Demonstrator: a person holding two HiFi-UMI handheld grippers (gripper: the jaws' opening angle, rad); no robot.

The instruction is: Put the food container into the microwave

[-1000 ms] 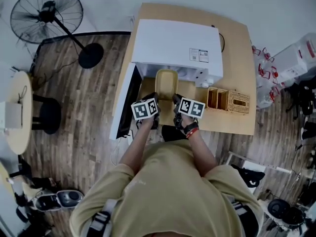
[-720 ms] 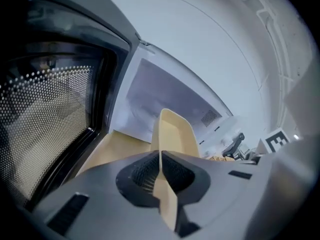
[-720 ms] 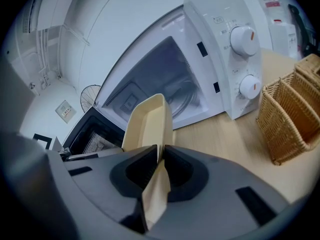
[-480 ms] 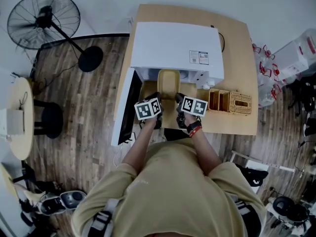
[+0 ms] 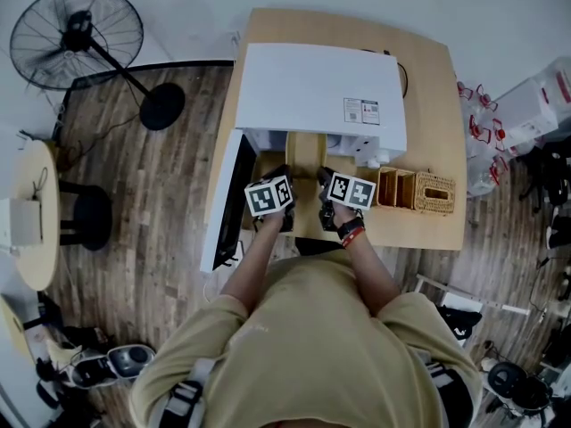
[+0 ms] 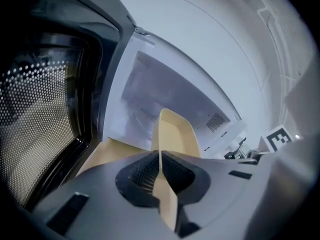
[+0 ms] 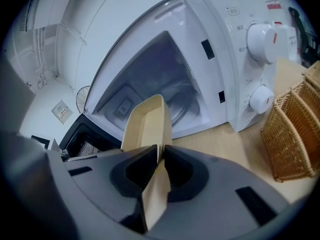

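The left gripper point(image 6: 160, 173) and the right gripper point(image 7: 160, 166) each pinch one thin side rim of the pale yellow, shallow rectangular plastic food container point(image 5: 305, 152), with the jaws nearly together on it. In the head view the container sits just above centre, its far end at the mouth of the white box-shaped microwave point(image 5: 321, 87). The microwave's dark-windowed door point(image 5: 227, 194) stands open at centre left. With such narrow rim grips, the container could twist or slip if one hand leads, or its front edge could catch the cavity sill. It looks empty, smooth and light.
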